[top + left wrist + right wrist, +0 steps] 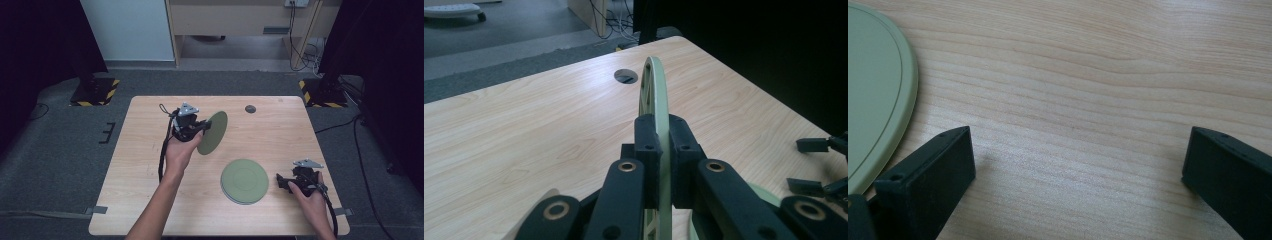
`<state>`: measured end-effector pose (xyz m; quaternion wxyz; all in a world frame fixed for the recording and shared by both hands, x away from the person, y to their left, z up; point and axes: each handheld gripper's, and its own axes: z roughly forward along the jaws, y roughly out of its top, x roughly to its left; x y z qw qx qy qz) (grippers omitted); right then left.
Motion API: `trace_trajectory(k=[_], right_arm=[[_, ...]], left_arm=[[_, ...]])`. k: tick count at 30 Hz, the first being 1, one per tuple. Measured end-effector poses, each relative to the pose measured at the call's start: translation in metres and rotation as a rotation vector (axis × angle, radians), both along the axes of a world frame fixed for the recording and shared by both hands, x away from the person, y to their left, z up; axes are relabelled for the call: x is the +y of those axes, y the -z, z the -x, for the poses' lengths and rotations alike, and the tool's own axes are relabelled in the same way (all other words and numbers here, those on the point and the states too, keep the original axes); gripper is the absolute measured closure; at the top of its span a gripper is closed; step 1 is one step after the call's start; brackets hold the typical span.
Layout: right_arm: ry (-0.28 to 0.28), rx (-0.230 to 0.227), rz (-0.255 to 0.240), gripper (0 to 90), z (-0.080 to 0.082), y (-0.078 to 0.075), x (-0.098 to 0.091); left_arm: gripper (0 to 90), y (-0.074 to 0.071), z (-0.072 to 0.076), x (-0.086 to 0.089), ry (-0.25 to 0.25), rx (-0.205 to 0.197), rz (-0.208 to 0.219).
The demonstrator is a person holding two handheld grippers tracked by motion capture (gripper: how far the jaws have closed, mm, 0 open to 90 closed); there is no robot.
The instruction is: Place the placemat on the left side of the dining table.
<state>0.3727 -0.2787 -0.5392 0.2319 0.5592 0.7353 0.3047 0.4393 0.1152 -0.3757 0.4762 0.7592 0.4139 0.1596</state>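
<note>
Black jaws of my left gripper (659, 150) are clamped on the rim of a thin, round, pale-green plastic plate (655, 90), held on edge above the light wooden counter (150, 150). No writing shows anywhere. At four o'clock from it lies a stack of matching green plates (244, 181). At three o'clock of that stack, my right gripper (1075, 160) has its jaws wide apart, holding nothing.

Light wooden table (150, 165) with a stack of green plates (244, 181) lying flat.
</note>
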Motion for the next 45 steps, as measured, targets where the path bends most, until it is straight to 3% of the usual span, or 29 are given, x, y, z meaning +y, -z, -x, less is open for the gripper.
trace_trajectory(k=[17, 45], right_arm=[[0.0, 0.0, 0.0, 0.8, 0.0, 0.0, 0.0], [-0.004, -0.001, 0.002, 0.8, 0.0, 0.0, 0.002]], left_arm=[[85.4, 0.007, 0.0, 0.036, -0.059, 0.005, 0.004], [85.3, 0.021, 0.0, 0.058, -0.097, 0.025, 0.016]])
